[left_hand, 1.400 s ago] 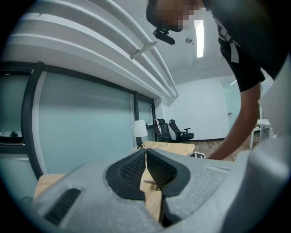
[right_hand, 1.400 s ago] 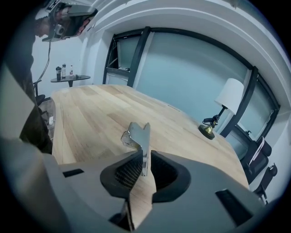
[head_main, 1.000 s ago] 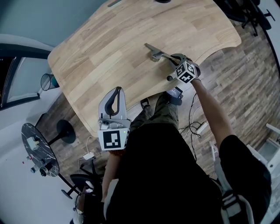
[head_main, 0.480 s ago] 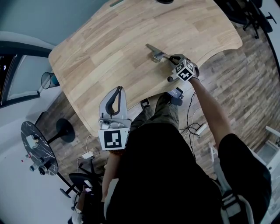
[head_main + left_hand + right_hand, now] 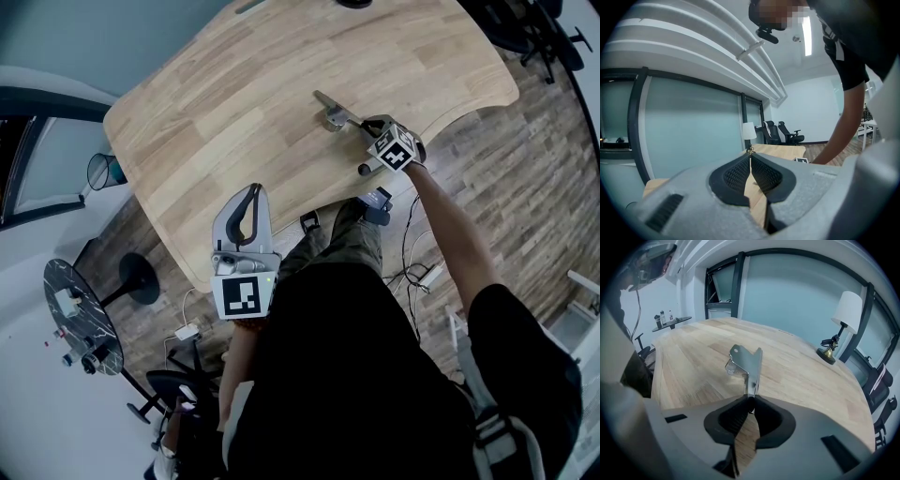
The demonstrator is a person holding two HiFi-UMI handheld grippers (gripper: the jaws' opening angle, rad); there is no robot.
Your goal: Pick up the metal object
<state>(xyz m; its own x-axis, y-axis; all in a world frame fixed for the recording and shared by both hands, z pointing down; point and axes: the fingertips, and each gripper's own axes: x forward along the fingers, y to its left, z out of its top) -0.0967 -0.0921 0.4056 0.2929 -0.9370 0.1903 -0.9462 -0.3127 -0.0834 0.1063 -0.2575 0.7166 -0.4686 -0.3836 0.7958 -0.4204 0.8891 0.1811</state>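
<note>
My right gripper [image 5: 370, 126] [image 5: 750, 400] has its jaws pinching the near end of the metal bracket [image 5: 333, 112] [image 5: 746, 365], a flat silvery strip with a bent, holed tab on one side. The bracket points away from me over the wooden bench [image 5: 281, 75] [image 5: 801, 371], near the bench's front edge on my right. I cannot tell whether its far end touches the wood. My left gripper [image 5: 251, 193] [image 5: 750, 155] hangs over the front edge of the bench, well apart from the bracket, its jaws pressed together at the tips with nothing between them. A white-shaded lamp [image 5: 844, 315] stands on the far side of the bench.
</note>
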